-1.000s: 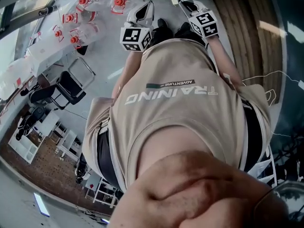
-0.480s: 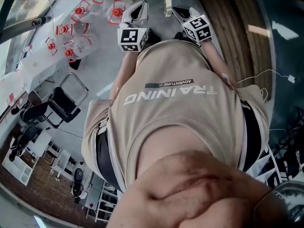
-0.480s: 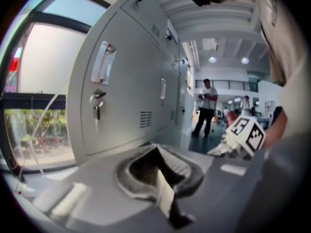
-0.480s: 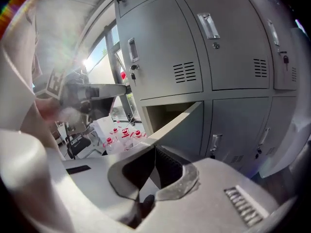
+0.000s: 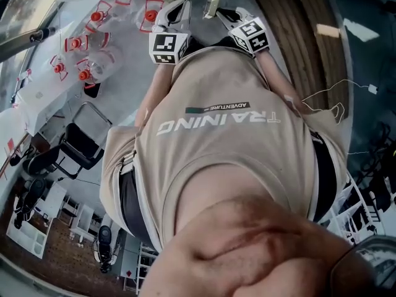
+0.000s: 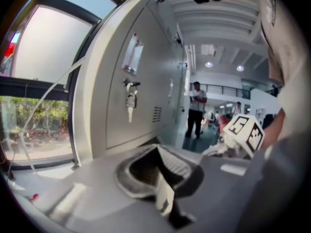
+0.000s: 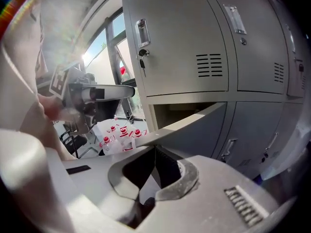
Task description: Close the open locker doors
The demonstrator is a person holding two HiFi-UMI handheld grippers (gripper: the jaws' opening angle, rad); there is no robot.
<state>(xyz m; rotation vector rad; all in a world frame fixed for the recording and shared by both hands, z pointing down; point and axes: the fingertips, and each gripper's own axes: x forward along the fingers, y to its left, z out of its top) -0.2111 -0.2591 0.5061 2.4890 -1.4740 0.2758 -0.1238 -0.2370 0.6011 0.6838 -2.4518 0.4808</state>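
In the right gripper view a bank of grey lockers (image 7: 194,42) fills the frame. One lower locker door (image 7: 204,111) hangs open, seen edge-on, with its dark compartment (image 7: 177,111) behind it. My right gripper (image 7: 155,154) is shut and holds nothing, a short way in front of that door. My left gripper (image 6: 158,152) is also shut and holds nothing, beside a closed locker (image 6: 141,81) that has a key (image 6: 129,102) hanging in its lock. In the head view both grippers, left (image 5: 181,5) and right (image 5: 221,14), show above the person's beige shirt (image 5: 229,141).
Several red-capped water bottles (image 5: 93,36) lie on the floor at the left. A black chair (image 5: 80,144) stands nearby. A big window (image 6: 39,81) sits left of the lockers. A person (image 6: 196,108) stands far down the hall. Brown wood panelling (image 5: 309,36) runs along the right.
In the head view both grippers and the bottles have drifted up and slightly left as the view shifted. Both grippers stay held out in front of the body.
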